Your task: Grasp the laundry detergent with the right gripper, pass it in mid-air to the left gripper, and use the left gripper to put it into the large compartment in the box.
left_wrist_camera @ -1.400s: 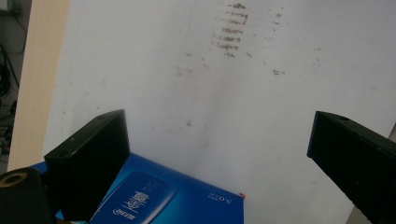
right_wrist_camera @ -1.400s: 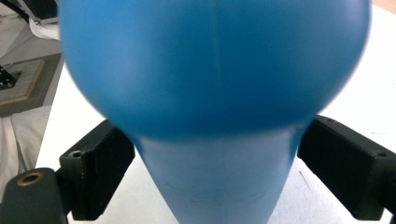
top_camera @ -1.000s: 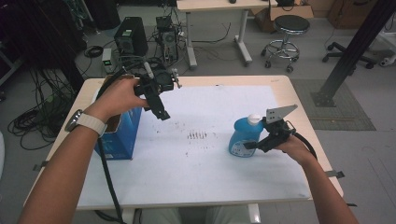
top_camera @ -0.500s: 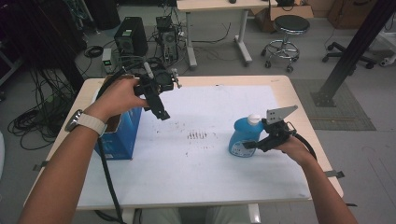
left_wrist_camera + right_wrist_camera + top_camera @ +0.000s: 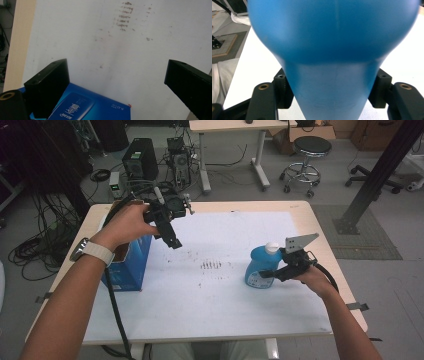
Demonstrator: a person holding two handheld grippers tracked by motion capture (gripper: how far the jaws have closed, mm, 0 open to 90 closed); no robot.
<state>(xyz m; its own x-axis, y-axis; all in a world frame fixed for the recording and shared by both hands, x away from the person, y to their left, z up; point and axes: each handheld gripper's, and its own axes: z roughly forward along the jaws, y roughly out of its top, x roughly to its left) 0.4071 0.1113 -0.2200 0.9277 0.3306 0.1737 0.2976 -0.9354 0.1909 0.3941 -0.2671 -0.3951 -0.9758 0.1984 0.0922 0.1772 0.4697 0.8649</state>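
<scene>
A blue plastic bottle (image 5: 259, 266) with a white cap stands on the right part of the white table mat (image 5: 225, 310). My right gripper (image 5: 268, 274) reaches it from the right. Its jaws have just been closing, and their pads now press both sides of the blue bottle's (image 5: 332, 37) narrow waist. My left gripper (image 5: 174, 240) hangs open in the air at the table's left, tilted down, with nothing between its wide jaws. Below it stands a blue box (image 5: 127, 267), whose top (image 5: 82, 107) lies under the left jaw in the left gripper view.
Dark smudges (image 5: 211, 265) mark the mat's middle. Behind the table are computer towers (image 5: 139, 162), cables, a desk leg and a round stool (image 5: 306, 150). A black slanted post (image 5: 380, 175) stands to the right.
Both hands have kept their places. The right gripper's jaws have drawn in against the blue bottle.
</scene>
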